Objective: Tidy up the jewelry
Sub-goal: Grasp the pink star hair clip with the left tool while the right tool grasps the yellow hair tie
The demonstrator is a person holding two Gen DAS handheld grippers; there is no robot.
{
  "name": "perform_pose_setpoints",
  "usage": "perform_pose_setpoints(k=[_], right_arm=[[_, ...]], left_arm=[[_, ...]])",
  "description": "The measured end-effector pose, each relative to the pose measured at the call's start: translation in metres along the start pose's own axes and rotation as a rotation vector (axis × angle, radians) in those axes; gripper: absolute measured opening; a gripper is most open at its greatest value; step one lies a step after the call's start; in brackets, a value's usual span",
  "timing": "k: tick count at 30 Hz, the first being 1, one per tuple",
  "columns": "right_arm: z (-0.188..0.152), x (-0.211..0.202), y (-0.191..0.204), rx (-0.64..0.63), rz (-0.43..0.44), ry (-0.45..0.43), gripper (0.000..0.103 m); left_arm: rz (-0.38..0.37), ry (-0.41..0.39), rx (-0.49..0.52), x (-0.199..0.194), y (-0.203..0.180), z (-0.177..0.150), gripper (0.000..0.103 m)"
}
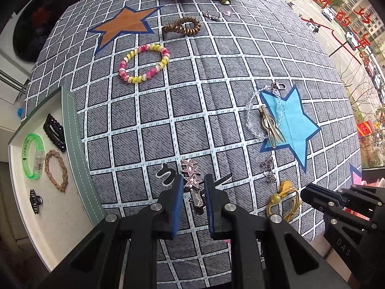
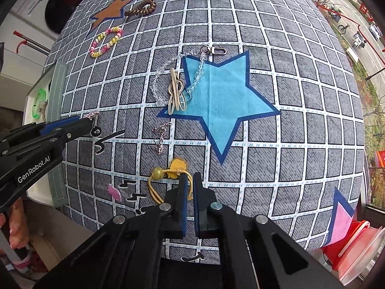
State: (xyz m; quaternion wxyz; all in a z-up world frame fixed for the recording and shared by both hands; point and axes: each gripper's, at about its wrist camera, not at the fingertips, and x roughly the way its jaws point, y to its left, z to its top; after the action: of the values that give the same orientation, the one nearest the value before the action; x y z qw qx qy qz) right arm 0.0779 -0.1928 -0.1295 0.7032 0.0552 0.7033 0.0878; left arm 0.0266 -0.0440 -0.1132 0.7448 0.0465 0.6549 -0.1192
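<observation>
Left wrist view: your left gripper [image 1: 193,185] pointed down at the grid-patterned counter [image 1: 216,77], its fingers [image 1: 176,204] drawn narrow on the pink star hair clip [image 1: 192,171], whose silver end showed between the blue pads. At 9 o'clock lay the white tray [image 1: 48,216], holding a green bangle [image 1: 32,155], a black beaded clip [image 1: 54,132], a braided tan band [image 1: 56,169] and a small black claw clip [image 1: 35,201]. At 11 o'clock on the counter lay the pink-and-yellow spiral tie [image 1: 144,63], and beyond it the brown spiral tie [image 1: 184,25]. At 2 o'clock the clear bead chain [image 1: 252,120] and gold clip [image 1: 270,126] overlapped the blue star patch [image 1: 291,120].

Right wrist view: your right gripper [image 2: 189,180] had its fingers [image 2: 182,202] pressed nearly together on the loop of the yellow hair tie [image 2: 168,175], whose bead and flower lay at 11 o'clock of the tips. A small sparkly chain [image 2: 160,139] lay just beyond, at 12 o'clock. The left gripper entered at 9 o'clock, with the tray behind it.
</observation>
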Motion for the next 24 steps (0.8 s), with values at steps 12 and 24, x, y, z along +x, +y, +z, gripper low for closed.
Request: perform_pose_setpoints(k=[12,24], right_arm=[[-0.014,0.043,0.031,-0.110,-0.041,0.047,0.058],[-0.009,0.057,0.080,-0.231,-0.131,0.040,0.011]], left_arm=[[0.001,-0.015,-0.002,-0.011,0.019,-0.009,0.024],[0.004,-0.024,-0.005,-0.013,0.022,-0.008,0.024]])
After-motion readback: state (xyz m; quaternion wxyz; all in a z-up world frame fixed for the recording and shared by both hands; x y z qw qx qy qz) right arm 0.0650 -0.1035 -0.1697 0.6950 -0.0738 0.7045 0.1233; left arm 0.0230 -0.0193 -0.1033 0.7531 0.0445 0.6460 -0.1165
